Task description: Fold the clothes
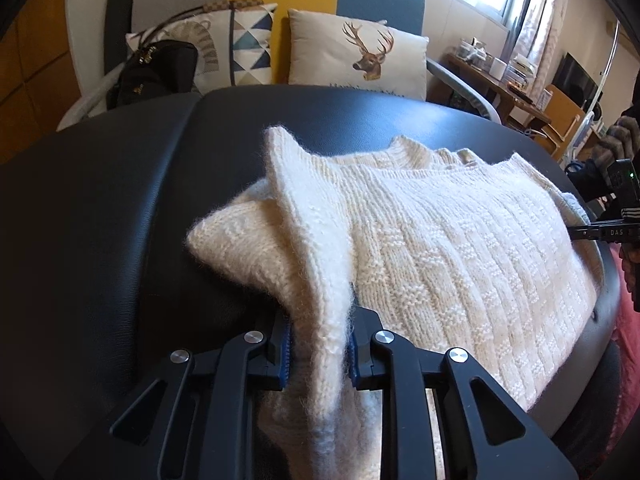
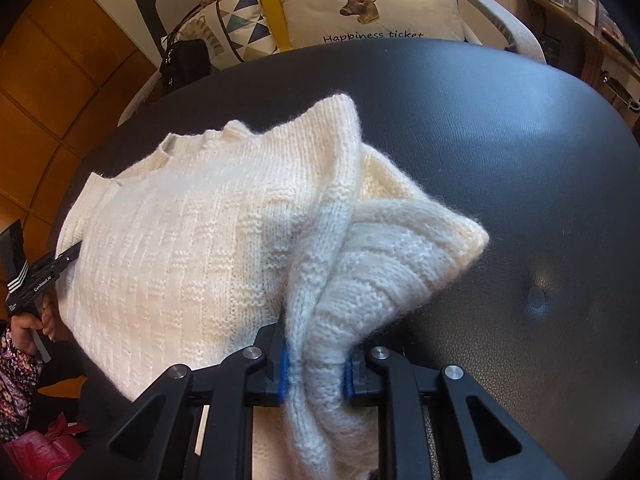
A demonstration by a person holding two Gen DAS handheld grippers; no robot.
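Gripping the cream knit sweater [image 1: 440, 240] on the black table [image 1: 100, 220], the left gripper [image 1: 318, 354] pinches one bunched edge; the right gripper [image 2: 316, 376] clamps the opposite edge. Soft, light, floppy knit likely sags, so hold edges, not loose fuzz.

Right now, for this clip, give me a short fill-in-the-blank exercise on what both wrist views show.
1. Each claw, left claw and right claw, is shut on the cream knitted ____.
2. The garment lies on a ____ leather-like table.
3. The beige cushion behind shows a ____ head.

Missing words: sweater; black; deer
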